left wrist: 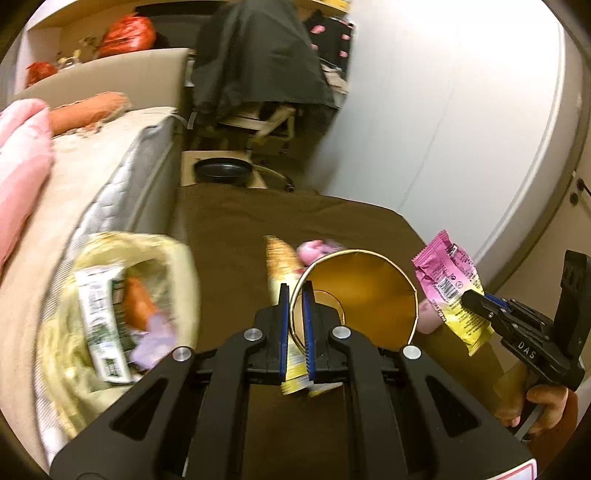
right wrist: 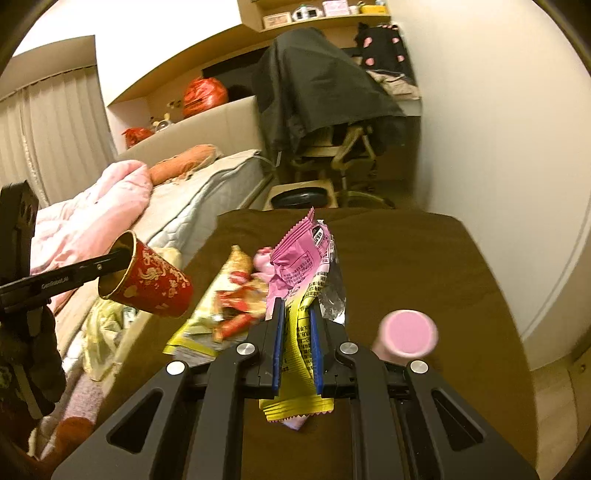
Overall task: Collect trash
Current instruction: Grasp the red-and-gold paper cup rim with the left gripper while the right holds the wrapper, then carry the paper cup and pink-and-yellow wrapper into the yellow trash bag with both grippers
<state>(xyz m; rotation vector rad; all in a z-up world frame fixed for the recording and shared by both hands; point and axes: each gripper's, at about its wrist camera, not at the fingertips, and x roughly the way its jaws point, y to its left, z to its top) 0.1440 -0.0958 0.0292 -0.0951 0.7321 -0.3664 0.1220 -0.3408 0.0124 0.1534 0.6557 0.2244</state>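
Brown-covered tabletop (right wrist: 424,266) beside the bed: left hand-held gripper (left wrist: 295,325) is clamped on the rim of a light, crushable paper cup (left wrist: 362,291), held aloft at left. Right hand-held gripper (right wrist: 297,343) pinches the limp, slippery pink-yellow wrapper (right wrist: 303,266) at its lower half; both holds appear adequate.

Warm indoor light falls on pale walls (right wrist: 480,110). A bed (right wrist: 207,192) with a pink quilt (right wrist: 99,206) stands beside pleated curtains (right wrist: 55,129). A dark cloth drapes an office chair (right wrist: 332,155) beneath a wall shelf (right wrist: 325,20).

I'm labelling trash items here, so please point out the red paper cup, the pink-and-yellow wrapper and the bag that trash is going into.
red paper cup (right wrist: 157,282), right wrist view, printed side wall.
pink-and-yellow wrapper (right wrist: 295,258), right wrist view, pink upper half.
trash bag (left wrist: 177,258), left wrist view, pale yellow rim.
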